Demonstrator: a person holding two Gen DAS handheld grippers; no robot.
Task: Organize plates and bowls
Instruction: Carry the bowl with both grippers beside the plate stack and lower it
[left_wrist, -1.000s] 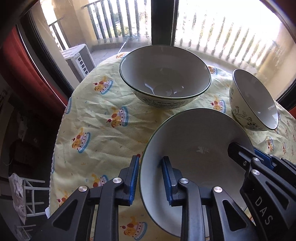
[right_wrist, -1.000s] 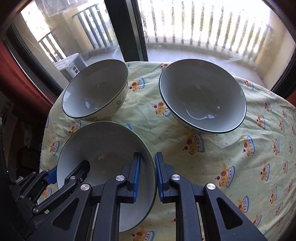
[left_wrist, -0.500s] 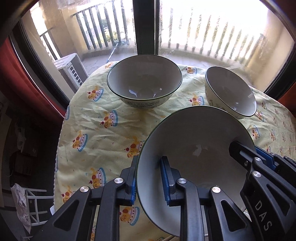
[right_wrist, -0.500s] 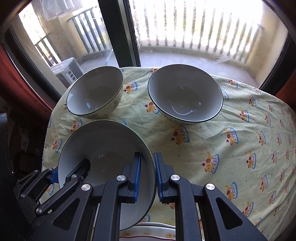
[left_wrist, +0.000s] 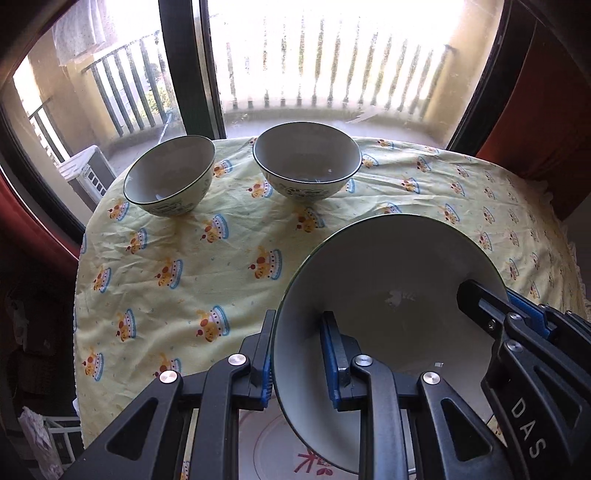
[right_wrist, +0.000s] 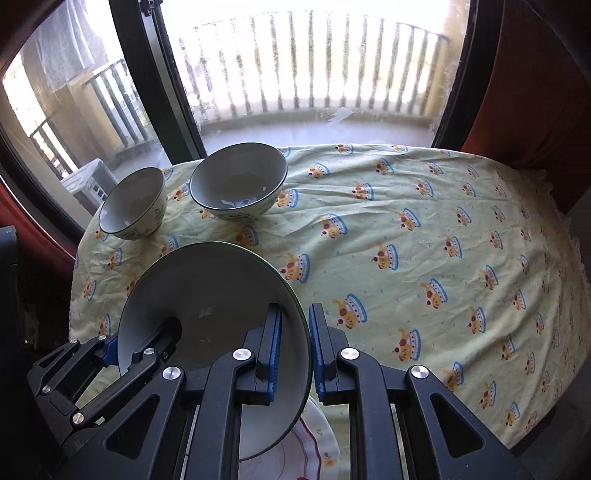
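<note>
Both grippers hold one large green-rimmed bowl (left_wrist: 391, 295) by opposite sides of its rim, lifted and tilted above the table. My left gripper (left_wrist: 297, 354) is shut on its left rim. My right gripper (right_wrist: 295, 347) is shut on its right rim; the bowl also shows in the right wrist view (right_wrist: 207, 291). Two patterned bowls stand upright at the table's far left: a smaller one (left_wrist: 171, 177) and a wider one (left_wrist: 306, 162). A white plate with a red pattern (right_wrist: 314, 450) lies under the held bowl at the near edge.
The round table wears a yellow cloth with cake prints (right_wrist: 424, 240). Behind it is a glass balcony door with a dark frame (right_wrist: 162, 81). Red curtains (right_wrist: 535, 85) hang at the right. The cloth's edge drops off at the left and right.
Both grippers have lifted the large bowl and drawn it back toward the near edge. The two far bowls look smaller and farther. The white plate has come into view beneath.
</note>
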